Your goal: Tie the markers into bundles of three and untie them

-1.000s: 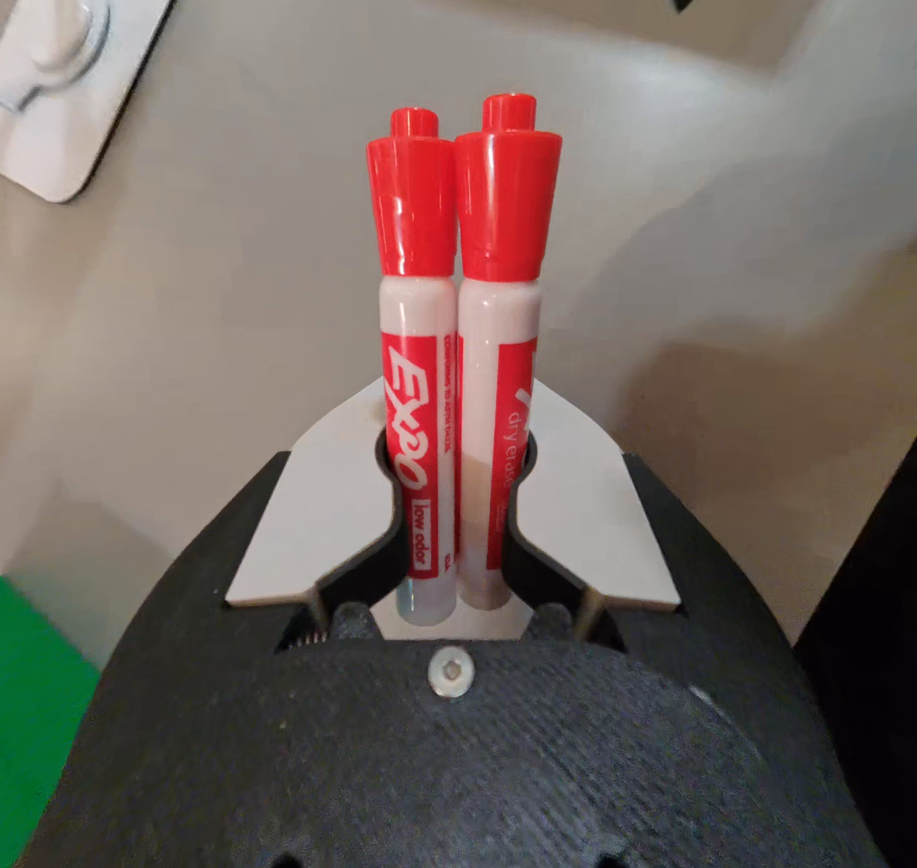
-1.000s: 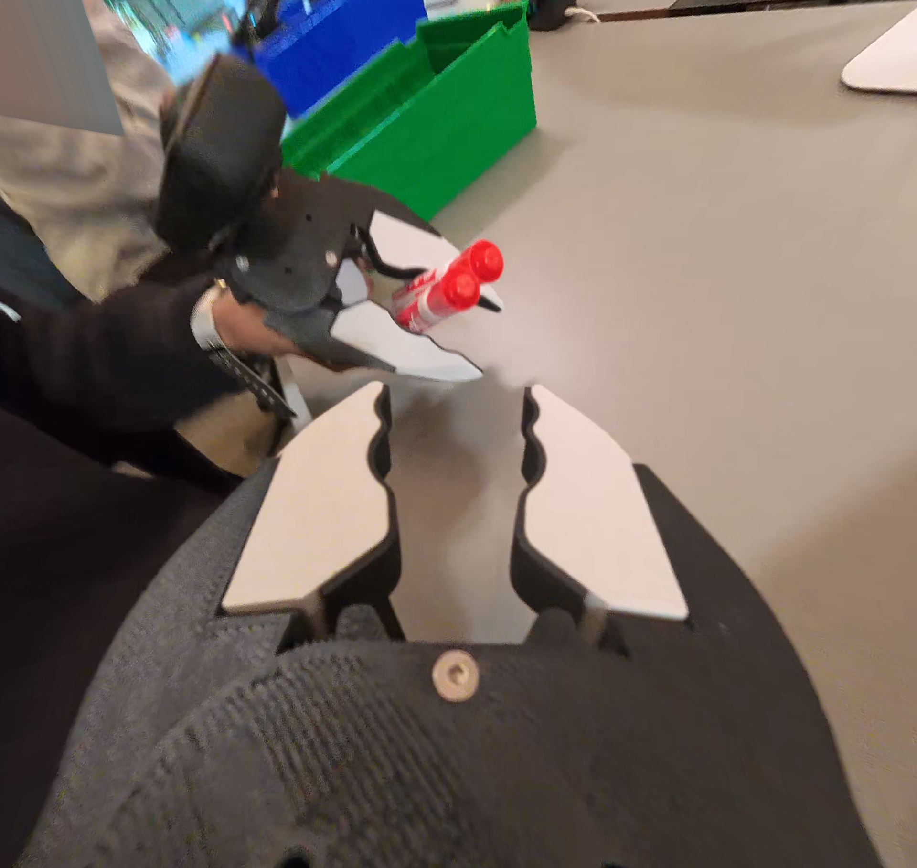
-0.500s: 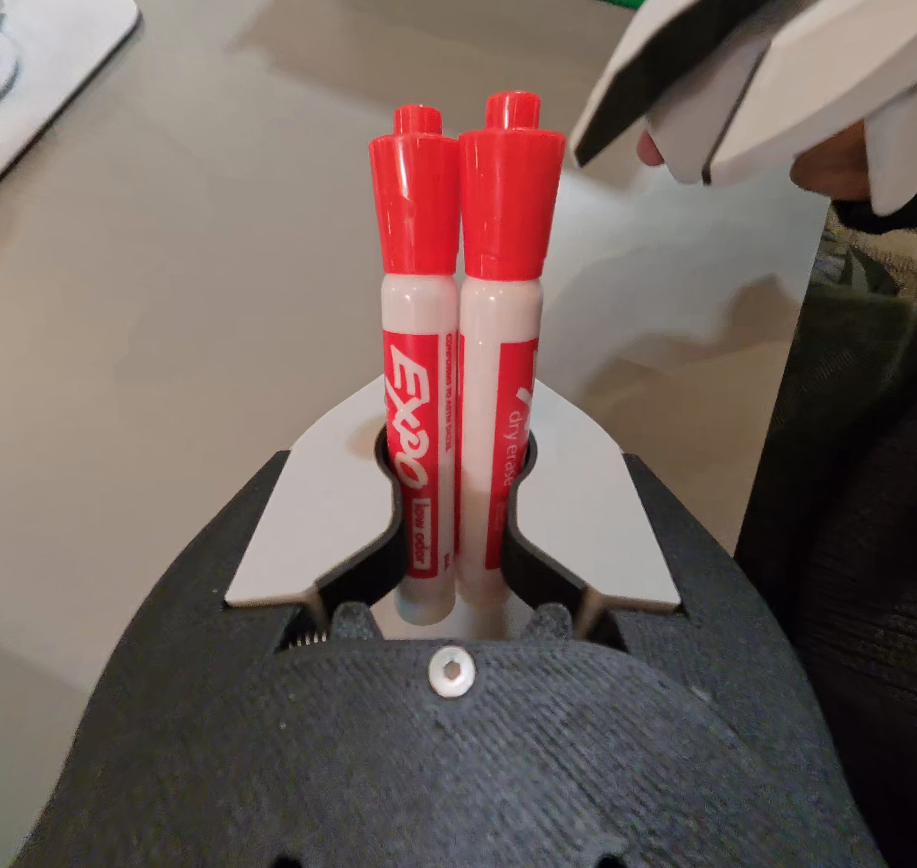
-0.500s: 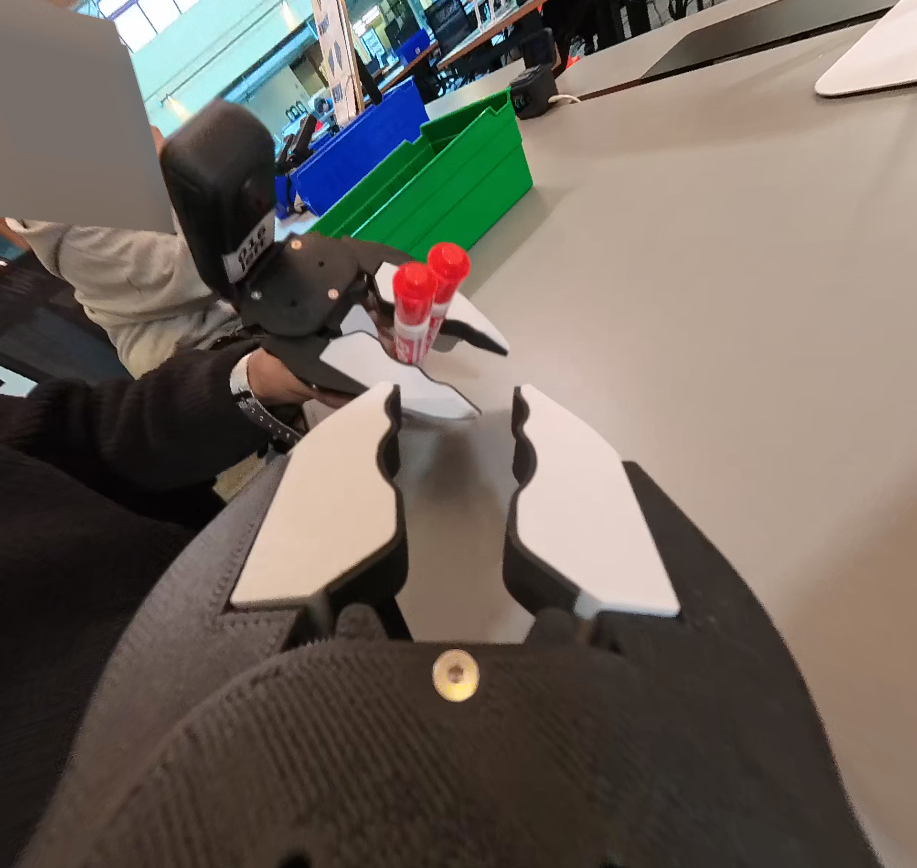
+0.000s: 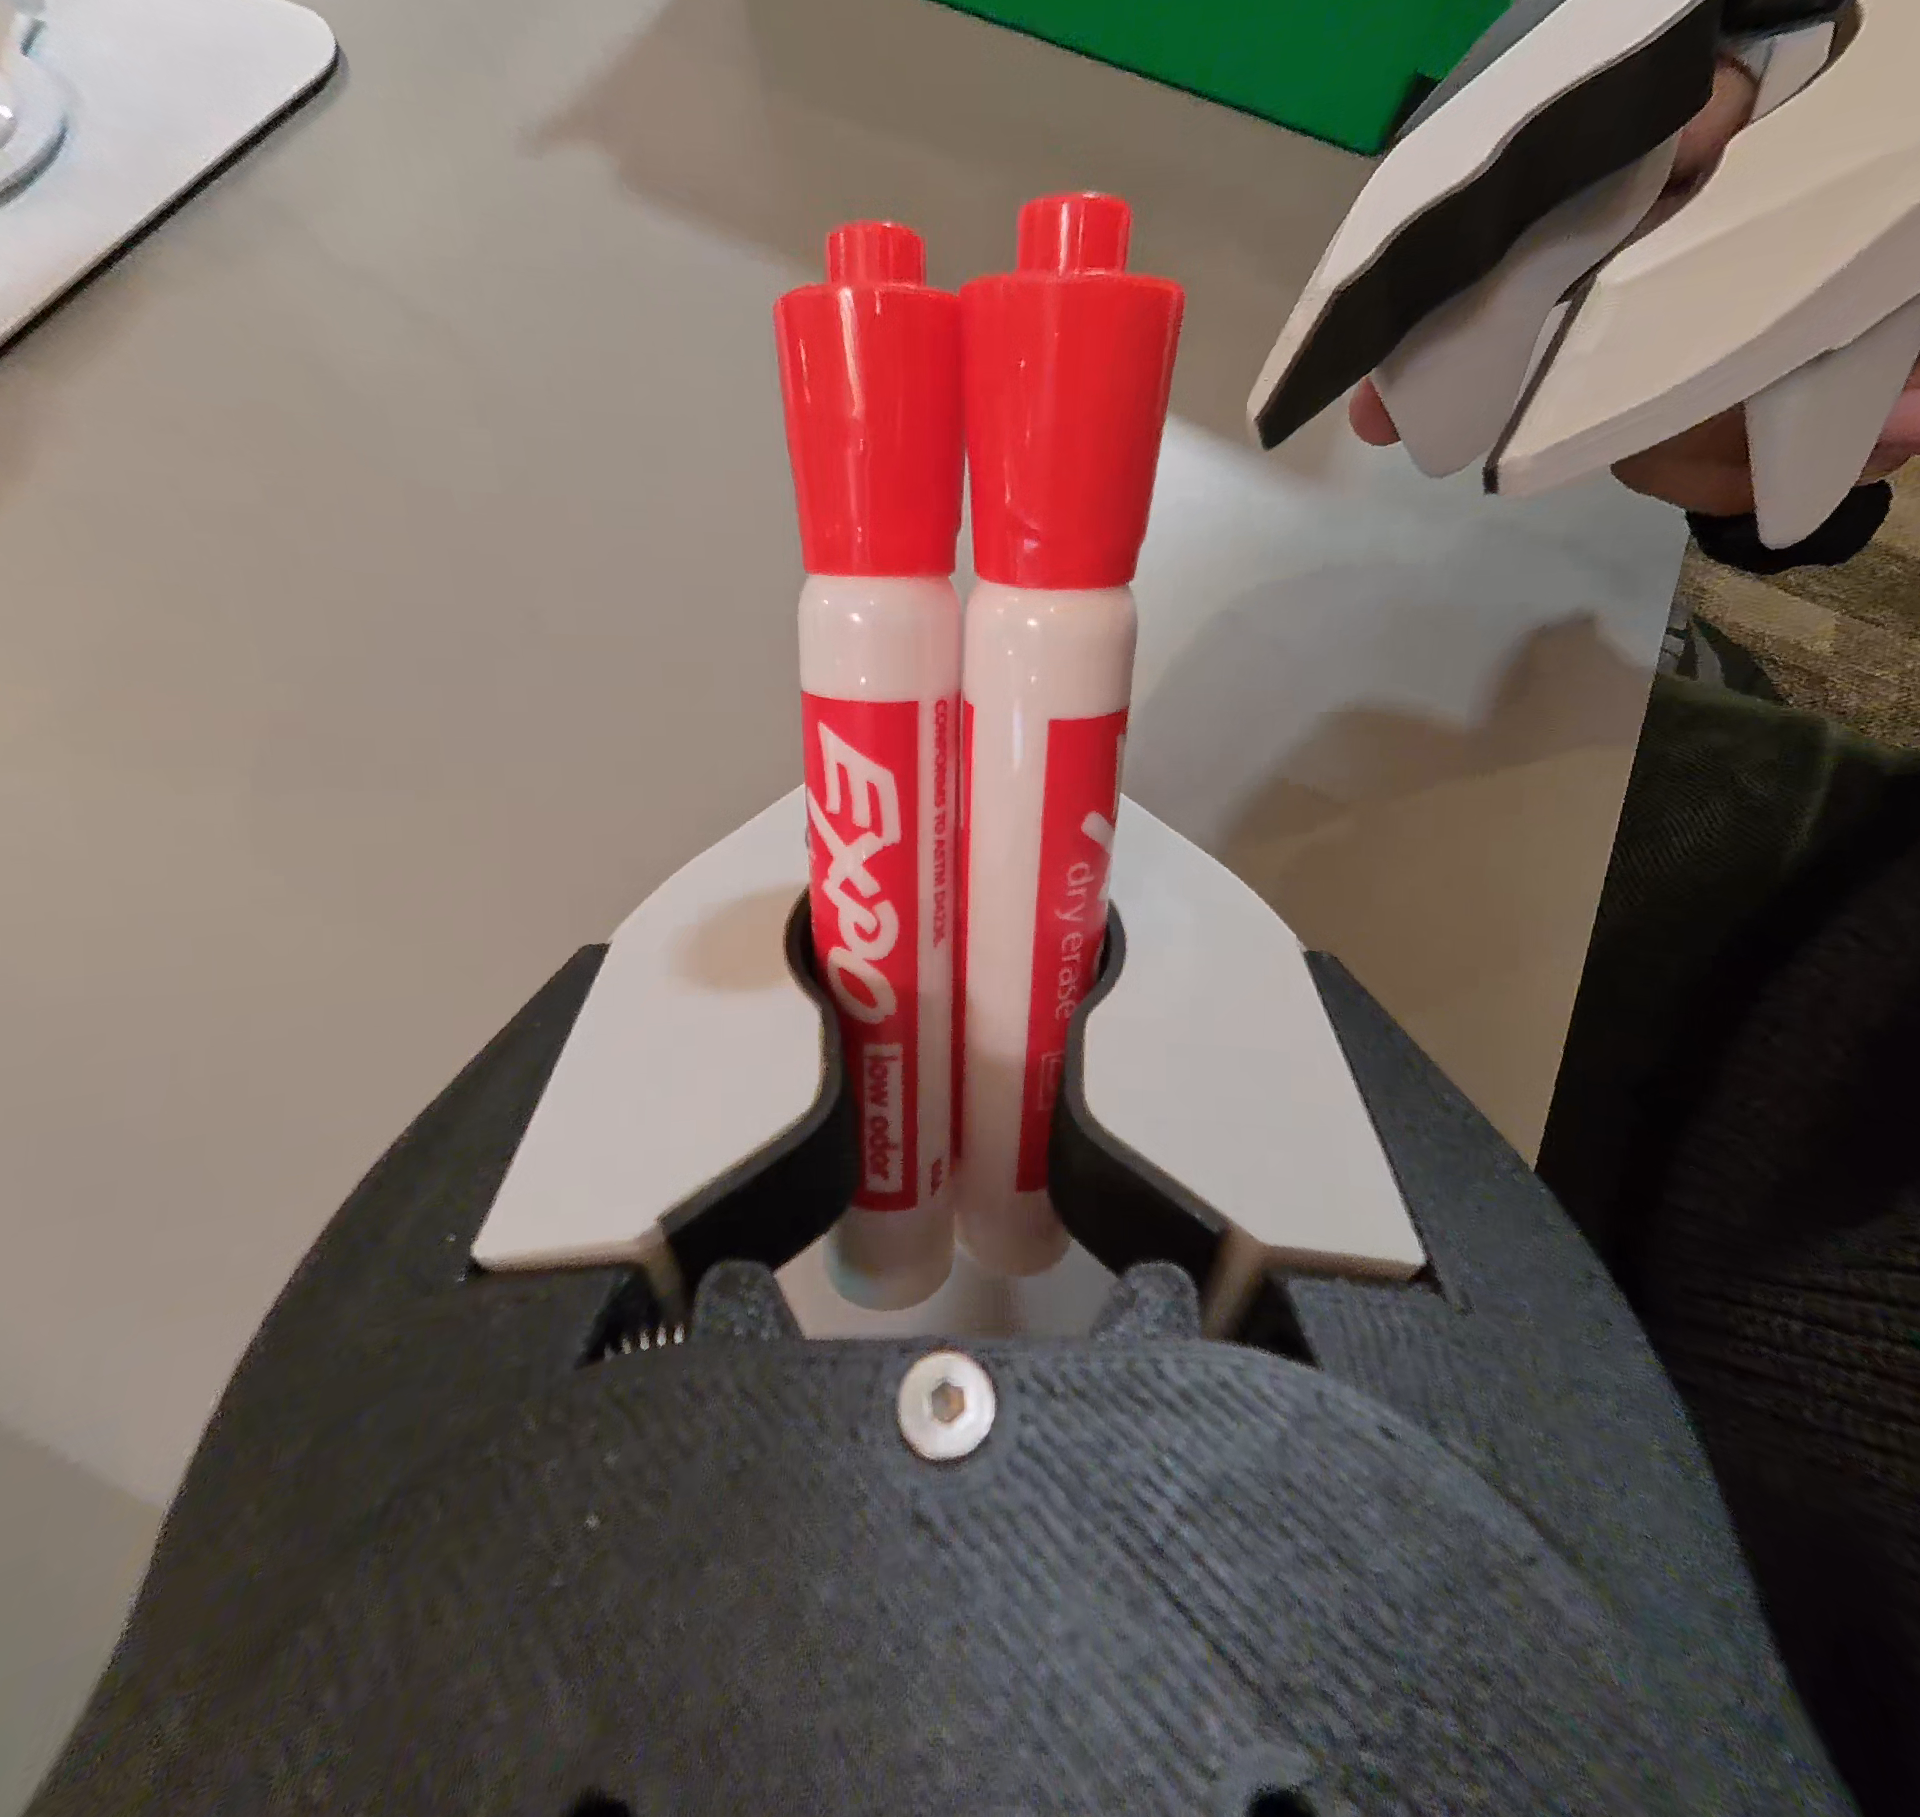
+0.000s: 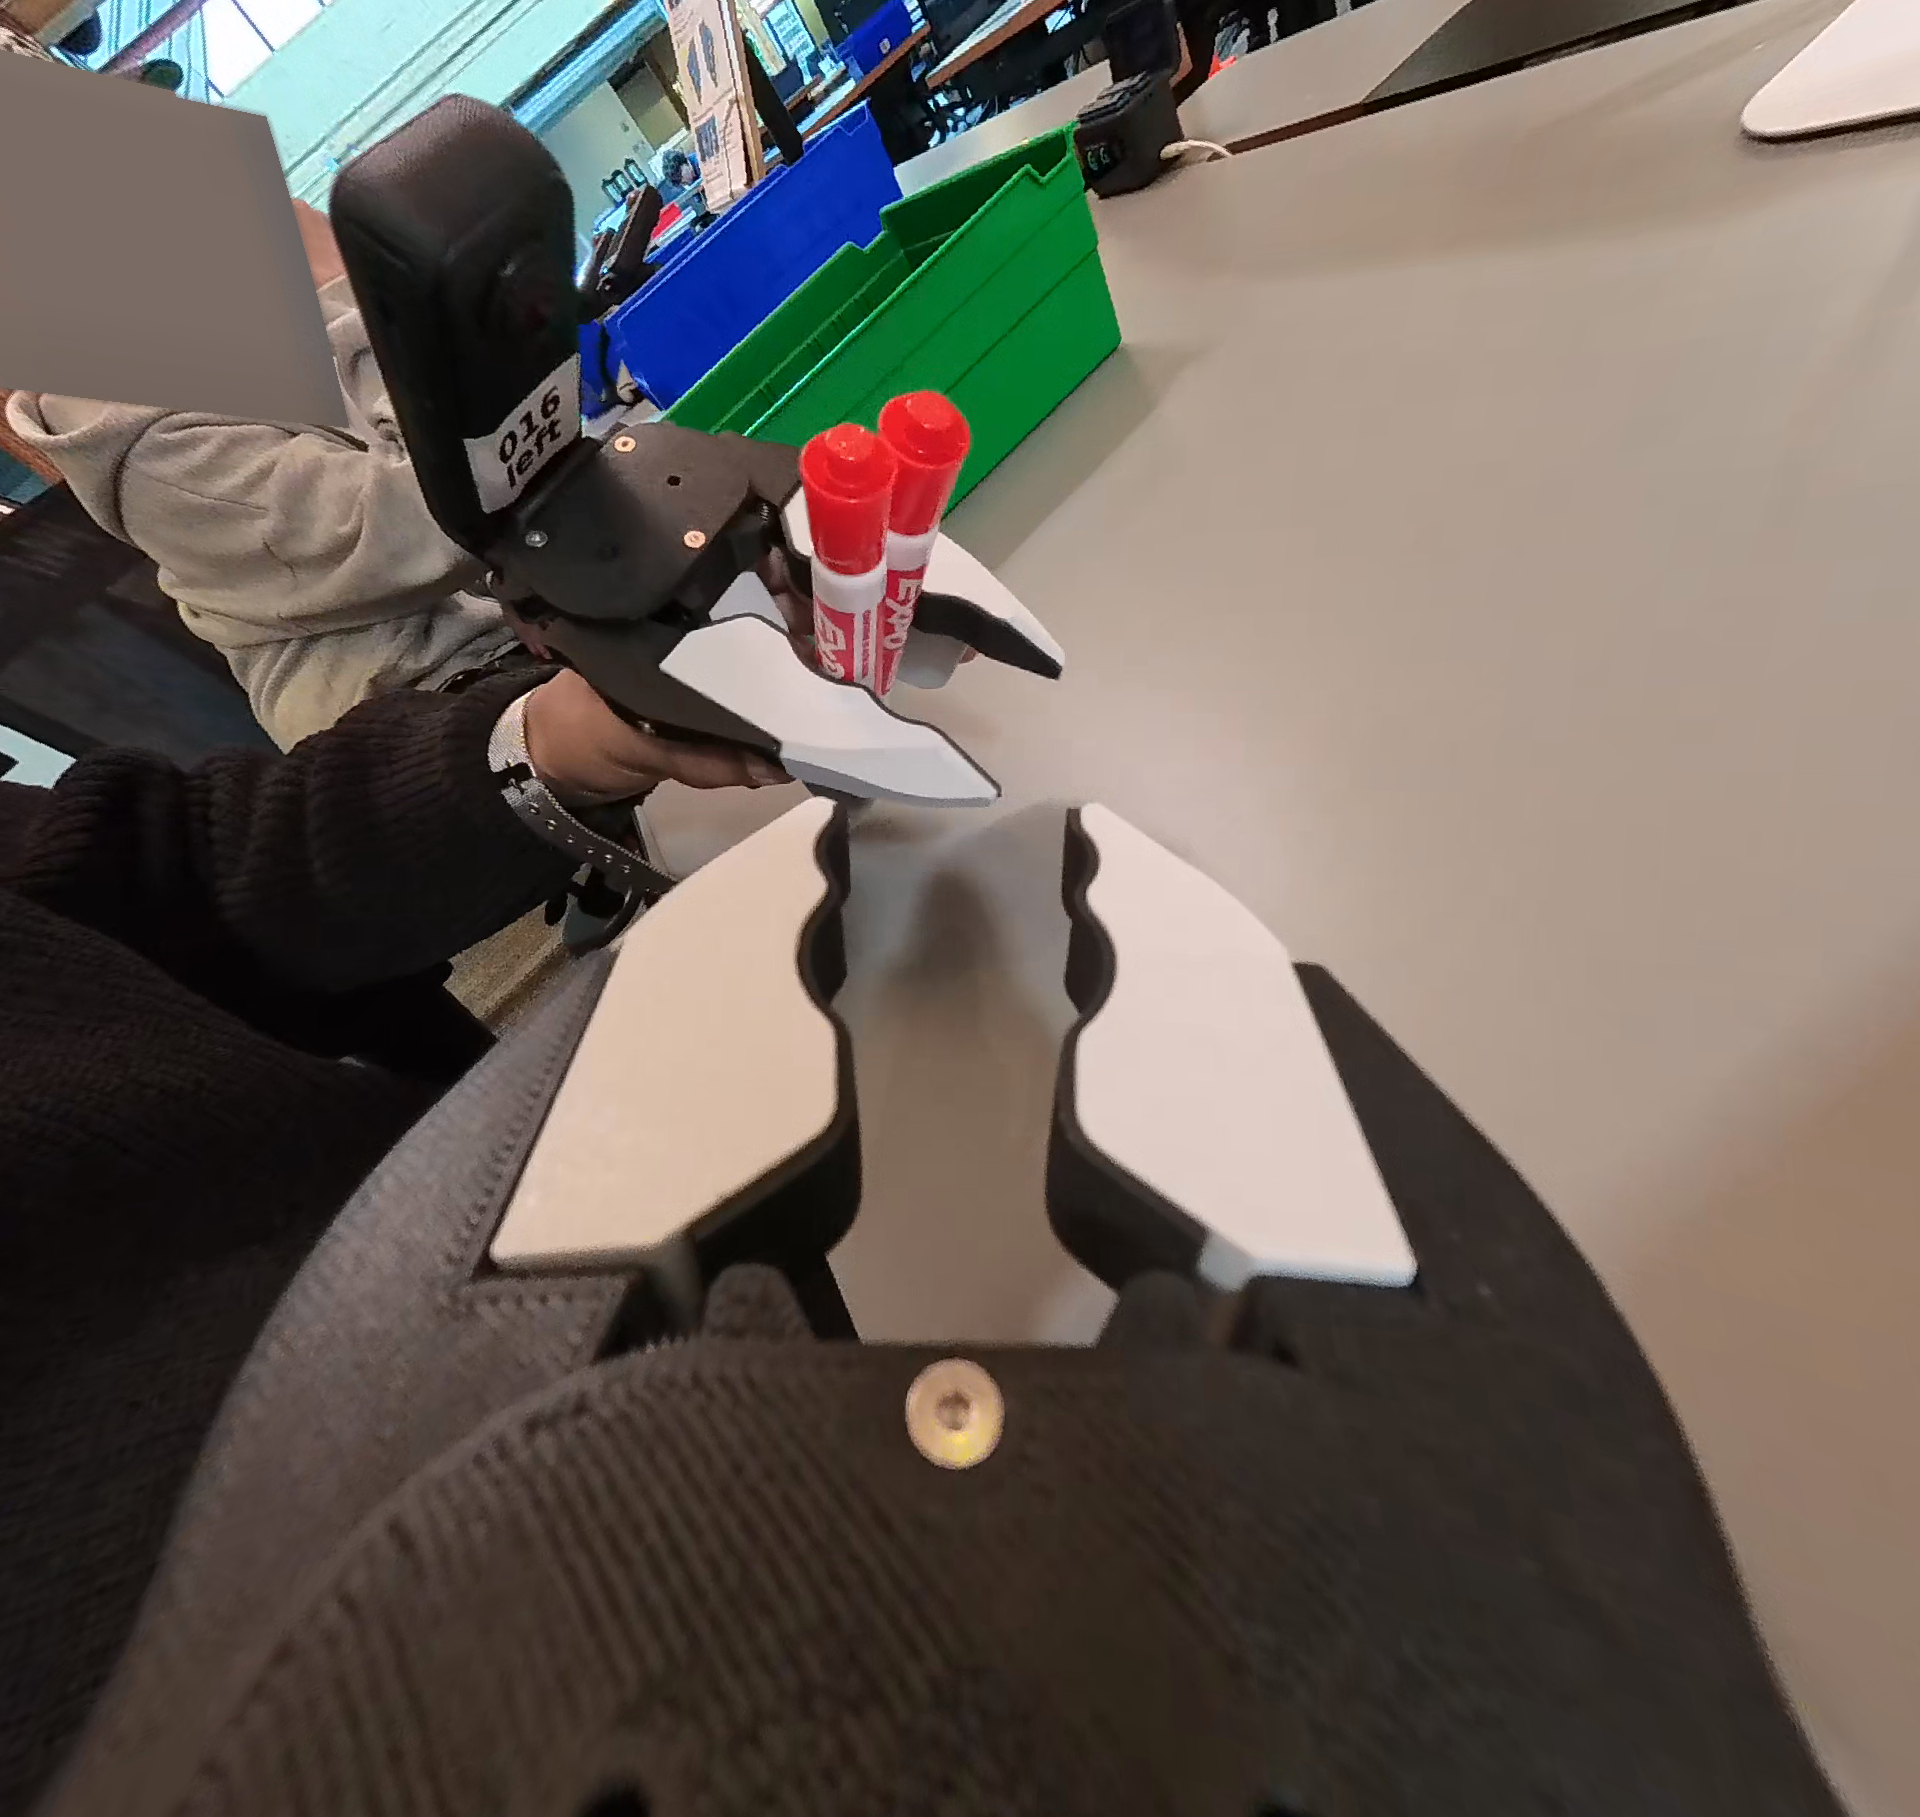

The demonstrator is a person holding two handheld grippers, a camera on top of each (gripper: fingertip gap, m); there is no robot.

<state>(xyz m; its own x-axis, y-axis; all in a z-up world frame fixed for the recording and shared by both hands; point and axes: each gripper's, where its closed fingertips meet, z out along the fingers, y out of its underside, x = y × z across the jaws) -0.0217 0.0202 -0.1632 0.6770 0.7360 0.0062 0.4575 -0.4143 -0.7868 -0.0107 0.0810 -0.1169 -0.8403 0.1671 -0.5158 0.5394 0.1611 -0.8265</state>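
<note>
Red-capped dry-erase markers [image 5: 961,728], two of them side by side and touching along their barrels, stand clamped in the left gripper [image 5: 956,946], whose white fingers [image 5: 686,1071] close on the lower barrels so that the caps project well beyond the fingertips. Seen from the right wrist view, the same markers [image 6: 878,546] tilt slightly from upright above the grey tabletop [image 6: 1455,624], apparently clear of its surface, though the exact gap cannot be judged. Right gripper [image 6: 951,832] hovers low over the table with its jaws parted and nothing between them; its left finger [image 6: 707,1061] lies just beside the near tip of the left gripper. In the left wrist view the right gripper [image 5: 1382,417] enters from the upper right, near the marker caps but apart from them. Green bin [image 6: 935,313] sits beyond the markers near the table's left edge, with a blue bin [image 6: 758,250] behind it. White flat base [image 5: 166,94] occupies the far corner; between these the tabletop offers broad open room.
</note>
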